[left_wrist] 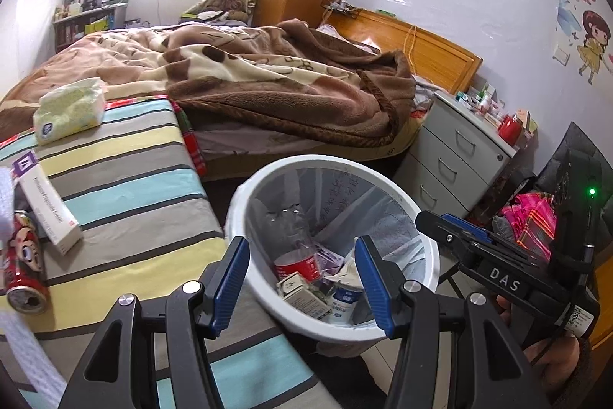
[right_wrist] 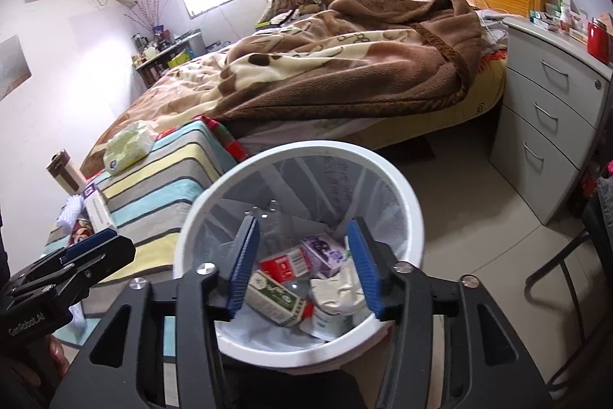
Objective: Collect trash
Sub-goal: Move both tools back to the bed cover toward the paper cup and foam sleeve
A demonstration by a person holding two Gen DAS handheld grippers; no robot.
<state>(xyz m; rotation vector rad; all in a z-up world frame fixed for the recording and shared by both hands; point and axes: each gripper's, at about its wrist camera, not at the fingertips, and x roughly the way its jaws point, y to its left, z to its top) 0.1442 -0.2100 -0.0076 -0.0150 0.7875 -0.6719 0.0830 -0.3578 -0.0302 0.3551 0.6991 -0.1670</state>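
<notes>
Left of the white trash bin (left_wrist: 431, 257), on the striped cloth (left_wrist: 126, 186), lie a red drink can (left_wrist: 25, 269), a long white carton (left_wrist: 49, 209) and, farther back, a green tissue pack (left_wrist: 71, 110) — all outside the left gripper (left_wrist: 302, 284), whose blue pads stand apart, holding nothing, at the bin's near rim. The right gripper (right_wrist: 302, 265) hangs over the bin's mouth, spread wide and empty above a green-and-white box (right_wrist: 274, 298), a red packet (right_wrist: 285, 265) and crumpled paper (right_wrist: 337, 288). The can's far end is cut off — a clear bottle (left_wrist: 285, 221) deep in the bin is hard to make out.
</notes>
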